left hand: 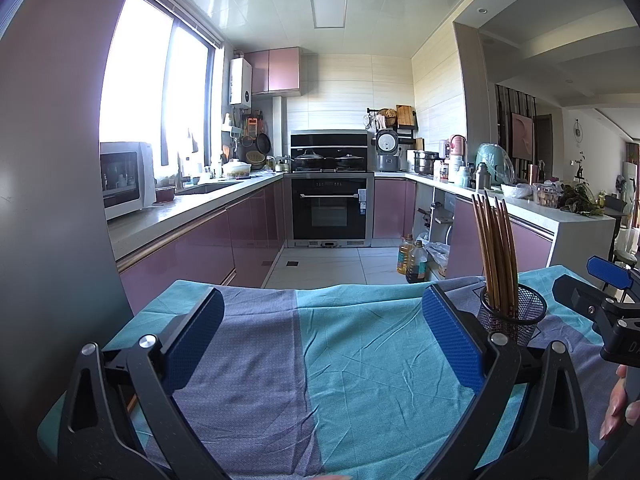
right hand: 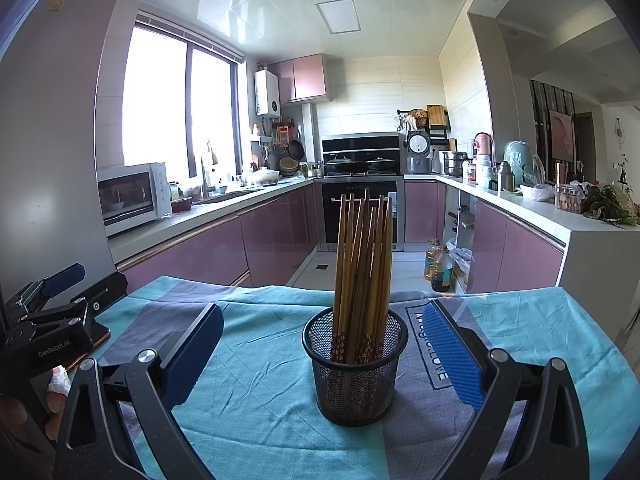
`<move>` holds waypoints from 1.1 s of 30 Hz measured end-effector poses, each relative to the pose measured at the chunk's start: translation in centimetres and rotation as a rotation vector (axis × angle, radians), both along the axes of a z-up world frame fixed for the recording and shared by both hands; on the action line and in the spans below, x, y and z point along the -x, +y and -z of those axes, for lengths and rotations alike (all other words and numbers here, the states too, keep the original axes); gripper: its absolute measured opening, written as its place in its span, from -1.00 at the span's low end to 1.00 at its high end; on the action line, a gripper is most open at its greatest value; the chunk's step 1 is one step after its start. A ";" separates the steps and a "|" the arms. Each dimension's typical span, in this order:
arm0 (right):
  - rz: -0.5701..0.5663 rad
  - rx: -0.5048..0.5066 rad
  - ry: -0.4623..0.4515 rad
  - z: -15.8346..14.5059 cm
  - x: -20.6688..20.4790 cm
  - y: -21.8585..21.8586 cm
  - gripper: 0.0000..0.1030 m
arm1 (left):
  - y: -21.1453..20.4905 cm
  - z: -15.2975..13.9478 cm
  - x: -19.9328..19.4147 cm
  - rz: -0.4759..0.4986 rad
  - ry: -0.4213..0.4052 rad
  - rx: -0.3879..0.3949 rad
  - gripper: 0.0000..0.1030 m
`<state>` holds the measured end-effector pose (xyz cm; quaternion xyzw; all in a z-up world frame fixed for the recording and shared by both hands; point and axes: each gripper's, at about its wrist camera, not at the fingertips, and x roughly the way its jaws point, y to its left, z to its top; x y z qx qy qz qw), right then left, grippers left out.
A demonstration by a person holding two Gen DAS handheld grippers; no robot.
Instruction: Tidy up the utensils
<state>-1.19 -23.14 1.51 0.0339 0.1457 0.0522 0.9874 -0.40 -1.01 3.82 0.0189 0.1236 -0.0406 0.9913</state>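
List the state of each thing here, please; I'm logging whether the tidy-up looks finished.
Chopsticks: upright, bundled in the holder.
Mesh holder: upright on the cloth, between the right tool's fingers, untouched.
Left tool: open, empty.
Right tool: open, empty.
Tablecloth: spread, wrinkled.

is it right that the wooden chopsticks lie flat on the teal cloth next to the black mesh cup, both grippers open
No. In the right wrist view the wooden chopsticks stand upright inside the black mesh cup, not flat on the teal cloth. Both the left gripper and right gripper are open.
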 end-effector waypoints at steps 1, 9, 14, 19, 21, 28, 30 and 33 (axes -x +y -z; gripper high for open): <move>0.000 0.000 0.000 0.0 0.0 0.0 0.87 | 0.0 0.0 0.0 0.000 0.000 0.000 0.89; 0.000 0.000 0.002 0.0 -0.1 0.0 0.87 | -0.1 0.1 0.0 -0.001 0.001 0.000 0.89; 0.001 -0.002 0.001 0.0 -0.1 0.0 0.87 | 0.0 0.0 0.0 0.000 -0.001 0.000 0.89; -0.001 -0.001 0.002 0.0 -0.1 -0.1 0.87 | 0.0 0.0 0.0 0.000 0.000 0.001 0.89; -0.001 -0.002 0.002 0.0 -0.1 -0.1 0.87 | -0.1 0.0 0.0 0.000 0.000 -0.001 0.89; 0.000 -0.003 0.003 0.1 -0.1 0.0 0.87 | -0.1 0.1 -0.1 0.001 0.001 0.000 0.89; 0.000 -0.004 0.005 0.2 -0.2 0.0 0.87 | -0.1 0.1 -0.1 0.001 0.001 0.000 0.89; 0.001 -0.007 0.005 0.3 -0.2 -0.1 0.87 | -0.1 0.1 -0.1 0.001 0.002 -0.001 0.89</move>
